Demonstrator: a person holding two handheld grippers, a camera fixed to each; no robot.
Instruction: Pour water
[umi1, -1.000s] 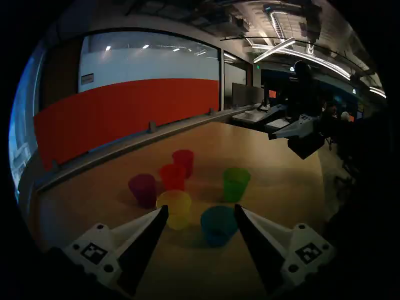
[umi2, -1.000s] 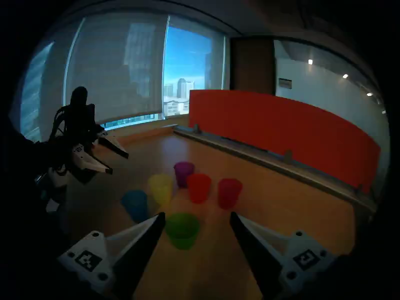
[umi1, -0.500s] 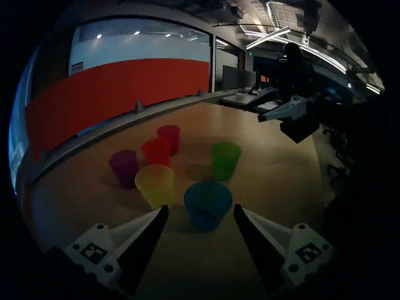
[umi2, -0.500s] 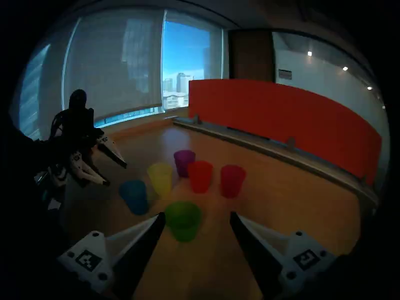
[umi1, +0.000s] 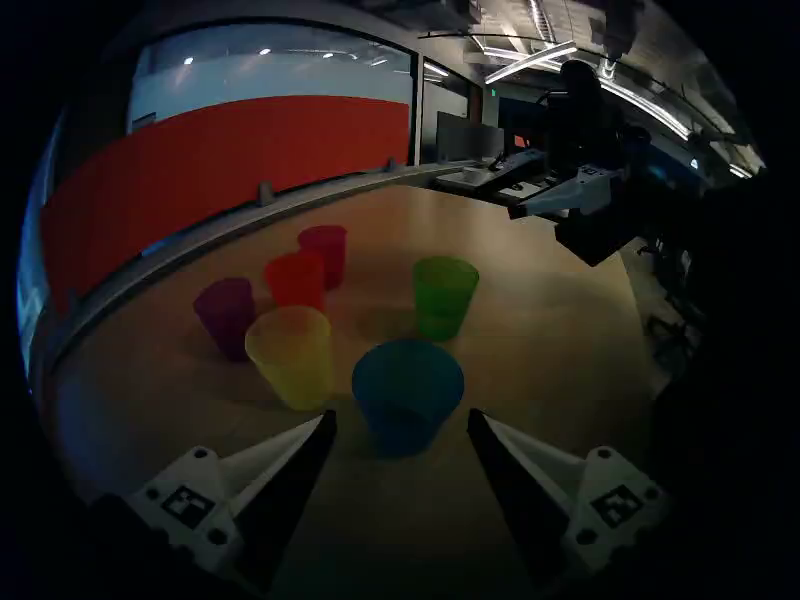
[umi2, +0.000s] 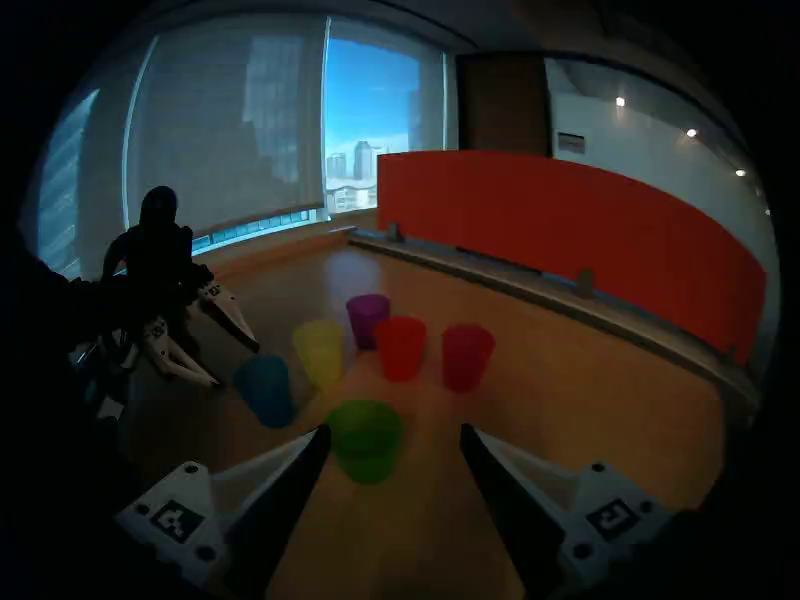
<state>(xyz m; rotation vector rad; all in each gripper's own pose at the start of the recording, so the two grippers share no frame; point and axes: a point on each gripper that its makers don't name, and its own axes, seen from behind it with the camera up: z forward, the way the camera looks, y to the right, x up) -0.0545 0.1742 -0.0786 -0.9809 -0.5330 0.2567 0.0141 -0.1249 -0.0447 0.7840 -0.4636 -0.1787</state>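
Note:
Several coloured plastic cups stand upright on a wooden table. In the left gripper view, my left gripper is open just short of a blue cup, with a yellow cup to its left and a green cup beyond. In the right gripper view, my right gripper is open just in front of the green cup. The blue cup, yellow cup, purple cup, orange-red cup and pink-red cup stand behind. The left gripper sits by the blue cup; the right gripper hovers far right.
A purple cup, orange-red cup and pink-red cup stand at the back of the cluster. A red partition runs along the table's far edge. Windows lie beyond, and desks stand at the far end.
My left gripper has moved forward and lower toward the blue cup, which looks larger now. The right gripper has edged slightly toward the green cup. Both stay open.

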